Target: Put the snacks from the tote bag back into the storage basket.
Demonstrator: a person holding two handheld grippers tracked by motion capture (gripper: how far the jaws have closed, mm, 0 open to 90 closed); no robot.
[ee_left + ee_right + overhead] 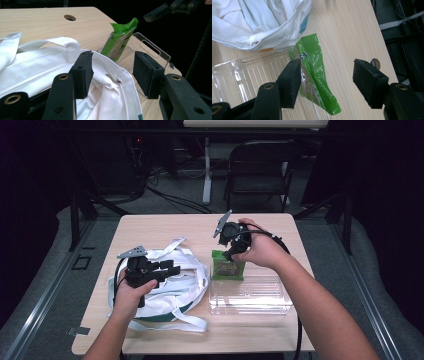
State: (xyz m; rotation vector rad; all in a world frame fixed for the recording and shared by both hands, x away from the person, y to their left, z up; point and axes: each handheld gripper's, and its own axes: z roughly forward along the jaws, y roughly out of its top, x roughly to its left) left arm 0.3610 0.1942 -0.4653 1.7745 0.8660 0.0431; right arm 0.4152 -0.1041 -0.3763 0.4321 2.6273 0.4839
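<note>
Right gripper view: right gripper fingers wide above green packet; left gripper fingers apart over white bag

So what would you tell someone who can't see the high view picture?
Two hands hold black grippers over a wooden table. The right gripper hangs just above a green packet standing at the edge of a clear tray. The left gripper sits open over a white bag with long straps.

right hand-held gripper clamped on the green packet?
No. In the right gripper view the right hand-held gripper has its jaws wide apart, and the green packet lies past one pad with neither pad pressing it.
</note>
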